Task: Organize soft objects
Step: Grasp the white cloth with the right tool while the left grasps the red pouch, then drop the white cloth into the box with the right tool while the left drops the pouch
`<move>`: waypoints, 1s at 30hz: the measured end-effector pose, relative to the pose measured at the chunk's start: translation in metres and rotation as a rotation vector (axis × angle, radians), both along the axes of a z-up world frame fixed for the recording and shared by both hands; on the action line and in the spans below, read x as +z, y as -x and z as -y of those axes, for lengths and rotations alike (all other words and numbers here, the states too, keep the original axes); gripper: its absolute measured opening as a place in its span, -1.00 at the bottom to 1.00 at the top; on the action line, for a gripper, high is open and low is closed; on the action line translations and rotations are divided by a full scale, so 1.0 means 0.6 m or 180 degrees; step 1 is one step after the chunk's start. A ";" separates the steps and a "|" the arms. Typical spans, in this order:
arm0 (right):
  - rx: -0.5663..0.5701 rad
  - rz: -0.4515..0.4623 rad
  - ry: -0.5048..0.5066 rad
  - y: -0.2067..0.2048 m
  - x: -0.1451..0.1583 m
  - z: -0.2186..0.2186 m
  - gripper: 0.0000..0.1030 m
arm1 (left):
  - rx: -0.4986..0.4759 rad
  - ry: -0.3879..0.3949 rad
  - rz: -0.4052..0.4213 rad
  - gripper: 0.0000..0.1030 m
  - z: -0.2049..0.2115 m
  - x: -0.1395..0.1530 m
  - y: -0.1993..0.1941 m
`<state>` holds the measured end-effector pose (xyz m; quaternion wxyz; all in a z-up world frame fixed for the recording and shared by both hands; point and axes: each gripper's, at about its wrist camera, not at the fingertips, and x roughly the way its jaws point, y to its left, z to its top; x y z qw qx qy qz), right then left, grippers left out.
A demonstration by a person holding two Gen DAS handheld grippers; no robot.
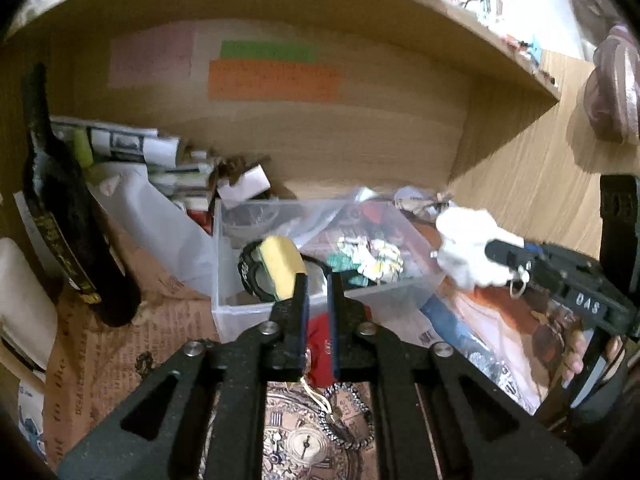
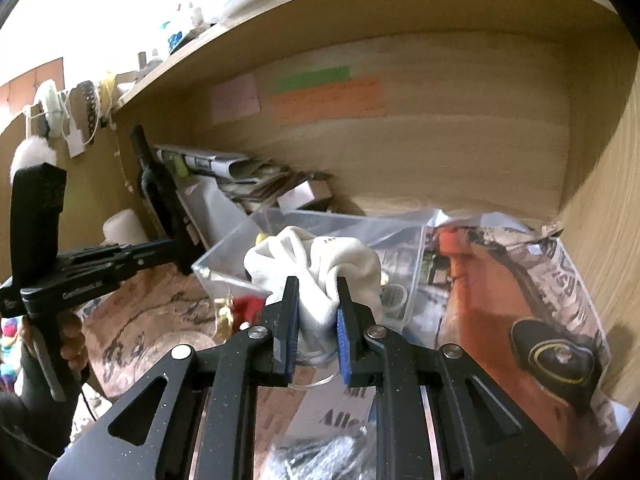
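Note:
My right gripper [image 2: 318,292] is shut on a white cloth [image 2: 320,268] and holds it over the front of a clear plastic bin [image 2: 416,264]. In the left wrist view the same cloth [image 1: 468,248] hangs from the right gripper [image 1: 496,252] above the bin's right side. The bin [image 1: 224,304] holds a yellow sponge [image 1: 280,264], a black band and crumpled green-and-white cloth [image 1: 368,262]. My left gripper [image 1: 317,284] hovers at the bin's near wall with its jaws a narrow gap apart and nothing between them.
A dark bottle [image 1: 68,216] stands left of the bin beside a pile of papers and boxes [image 1: 160,160]. Printed paper lines the wooden shelf floor [image 2: 500,288]. A red item [image 1: 320,340] and a bead bracelet [image 1: 348,420] lie in front of the bin. A black cap-shaped item [image 2: 556,356] lies right.

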<state>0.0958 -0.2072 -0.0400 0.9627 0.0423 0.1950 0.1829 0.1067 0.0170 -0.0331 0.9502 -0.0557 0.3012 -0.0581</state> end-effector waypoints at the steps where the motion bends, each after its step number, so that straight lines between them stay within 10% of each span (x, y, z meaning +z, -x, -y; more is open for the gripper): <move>1: -0.0009 0.0003 -0.0004 -0.004 0.001 0.002 -0.72 | -0.0004 -0.0006 -0.0054 -0.86 -0.001 -0.009 -0.003; 10: -0.0060 -0.0111 0.0008 -0.049 -0.006 0.014 -0.72 | -0.0090 -0.0025 -0.0819 -0.14 -0.008 -0.127 -0.047; 18: -0.0047 -0.0264 0.0010 -0.074 -0.024 0.016 -0.71 | -0.0138 -0.0118 -0.1078 -0.15 0.004 -0.191 -0.086; 23: -0.0042 -0.0320 0.0015 -0.082 -0.030 0.015 -0.71 | -0.0271 -0.0230 -0.1037 -0.78 0.035 -0.190 -0.087; 30: -0.0030 -0.0310 0.0042 -0.081 -0.029 0.010 -0.71 | -0.0287 -0.0207 -0.0908 -0.82 0.055 -0.169 -0.066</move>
